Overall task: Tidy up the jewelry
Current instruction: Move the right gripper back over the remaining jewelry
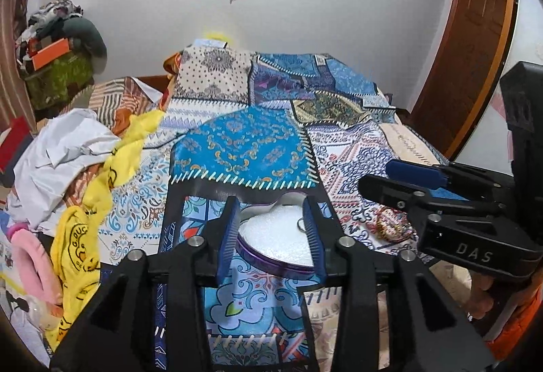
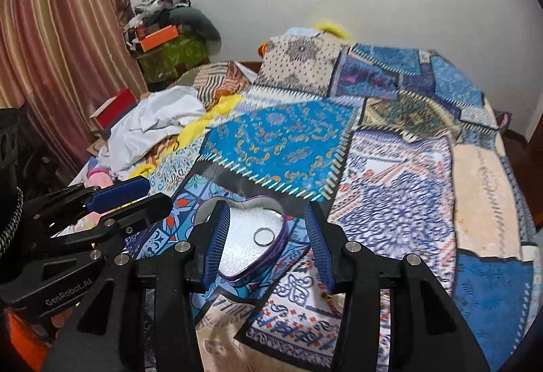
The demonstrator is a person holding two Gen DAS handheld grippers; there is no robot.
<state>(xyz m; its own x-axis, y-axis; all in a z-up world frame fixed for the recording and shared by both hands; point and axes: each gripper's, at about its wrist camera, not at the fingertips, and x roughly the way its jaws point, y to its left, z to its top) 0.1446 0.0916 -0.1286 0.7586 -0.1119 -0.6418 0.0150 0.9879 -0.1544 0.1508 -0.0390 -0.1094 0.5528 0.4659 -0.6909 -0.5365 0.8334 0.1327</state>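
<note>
We hold both hand-held grippers, left and right, open and empty above the tin so the ring lies flat on its foam.

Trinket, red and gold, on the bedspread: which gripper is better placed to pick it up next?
Probably right. In the left wrist view the open right gripper hangs close by the trinket, which lies right of the tin. The open left gripper is lined up on the tin.
</note>
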